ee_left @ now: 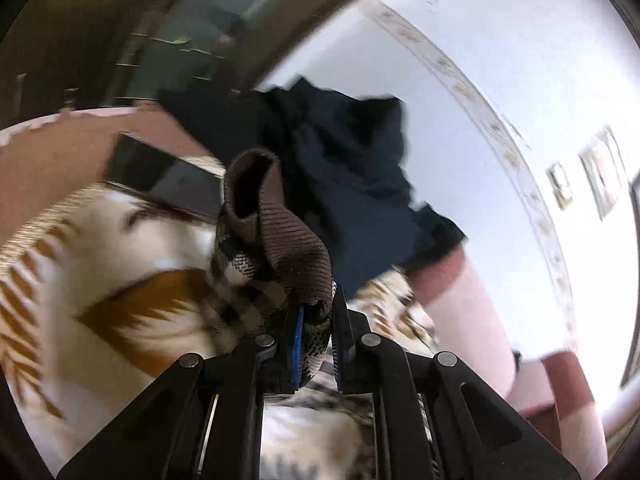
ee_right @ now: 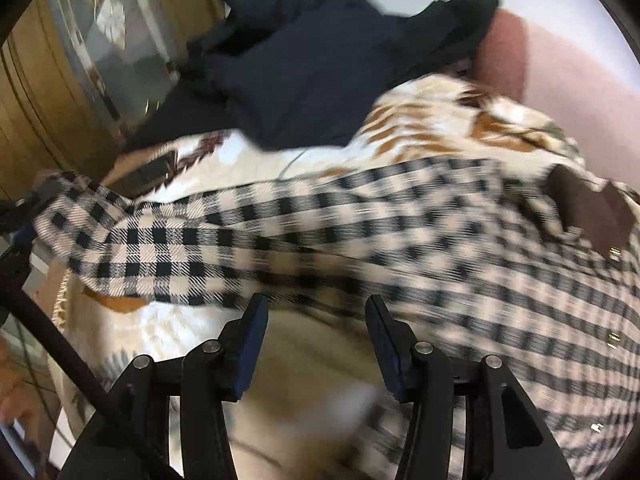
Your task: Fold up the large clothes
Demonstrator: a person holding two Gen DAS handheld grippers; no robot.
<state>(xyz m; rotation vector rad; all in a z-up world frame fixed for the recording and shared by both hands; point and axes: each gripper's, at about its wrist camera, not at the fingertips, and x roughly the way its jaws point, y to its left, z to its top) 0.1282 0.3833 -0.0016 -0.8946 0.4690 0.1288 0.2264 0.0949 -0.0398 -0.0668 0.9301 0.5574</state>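
Observation:
A beige-and-black checked jacket [ee_right: 360, 232] lies spread over a cream and orange patterned blanket [ee_right: 420, 120]. It has a brown patch [ee_right: 588, 212] near its right end. My left gripper [ee_left: 316, 320] is shut on the end of a sleeve, and the brown ribbed cuff [ee_left: 280, 240] sticks up from between its blue pads. In the right wrist view that sleeve stretches to the far left edge. My right gripper [ee_right: 316, 320] stands open just over the jacket's near edge. Beige cloth lies under its gap and the pads [ee_right: 256, 328] do not press on it.
A dark navy garment [ee_right: 304, 80] is heaped at the far side of the blanket, also visible as a navy pile [ee_left: 352, 160]. A pink padded edge [ee_right: 560, 80] lies beyond it. A wooden glass-fronted cabinet [ee_right: 80, 80] stands at the left. Dark flat rectangles [ee_left: 160, 176] lie on the blanket.

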